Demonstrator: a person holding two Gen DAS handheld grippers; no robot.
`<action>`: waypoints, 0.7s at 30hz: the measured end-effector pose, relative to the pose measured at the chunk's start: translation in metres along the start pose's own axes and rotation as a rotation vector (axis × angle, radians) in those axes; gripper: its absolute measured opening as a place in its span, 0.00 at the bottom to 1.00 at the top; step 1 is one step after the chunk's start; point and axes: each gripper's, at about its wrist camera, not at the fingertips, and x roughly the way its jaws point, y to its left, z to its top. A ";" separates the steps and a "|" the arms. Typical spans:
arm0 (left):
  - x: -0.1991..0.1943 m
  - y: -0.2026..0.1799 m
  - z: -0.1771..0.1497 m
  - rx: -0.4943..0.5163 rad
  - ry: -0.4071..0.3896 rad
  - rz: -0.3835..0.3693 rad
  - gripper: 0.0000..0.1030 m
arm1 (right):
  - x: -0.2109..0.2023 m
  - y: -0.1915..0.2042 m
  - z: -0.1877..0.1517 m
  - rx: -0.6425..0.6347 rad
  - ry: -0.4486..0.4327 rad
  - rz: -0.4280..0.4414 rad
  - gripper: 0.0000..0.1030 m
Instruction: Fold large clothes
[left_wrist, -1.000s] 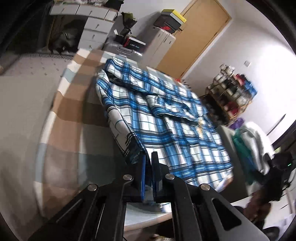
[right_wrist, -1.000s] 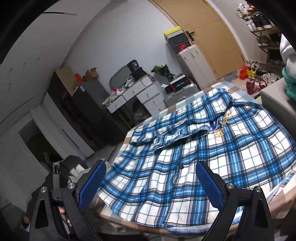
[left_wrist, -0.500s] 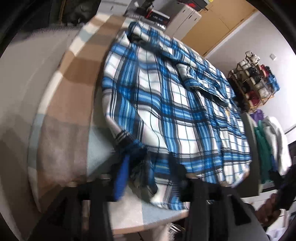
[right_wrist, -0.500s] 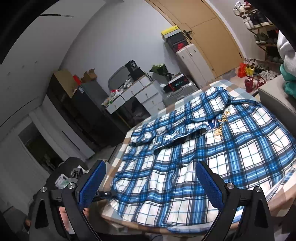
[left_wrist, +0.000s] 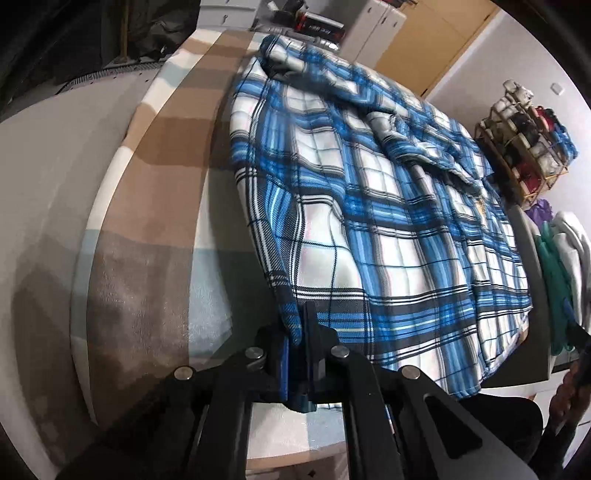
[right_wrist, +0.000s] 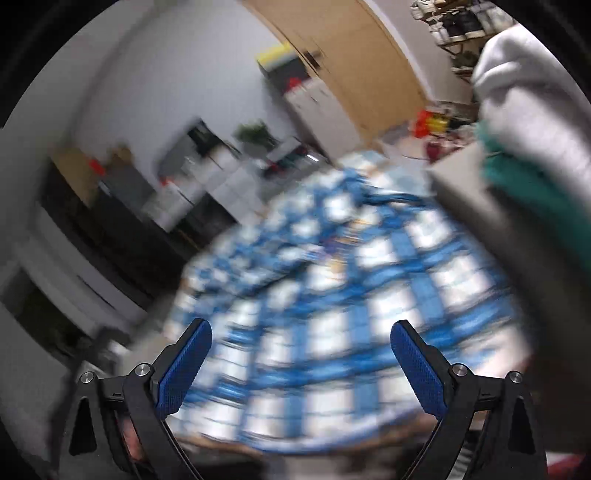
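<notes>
Cluttered bedroom, wooden door, drawers at back; a striped blanket covers the bed. The plaid shirt lies spread flat on it, long axis running away from both cameras toward the far end. Left gripper has just clamped its fingers on the near hem corner, cloth pinched between them. Right gripper hangs above the near hem, fingers wide apart, nothing between. Right view is blurred; only the left view shows the pinch. Right-hand corner ungrasped.
</notes>
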 end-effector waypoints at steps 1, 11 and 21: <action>-0.007 -0.002 0.001 0.006 -0.034 -0.015 0.01 | -0.002 -0.008 0.004 -0.019 0.020 -0.055 0.96; -0.045 -0.008 0.004 0.018 -0.212 -0.160 0.00 | 0.047 -0.093 -0.001 0.102 0.327 -0.256 0.94; -0.021 -0.013 0.004 0.014 -0.108 -0.082 0.00 | 0.072 -0.085 0.005 0.019 0.300 -0.477 0.94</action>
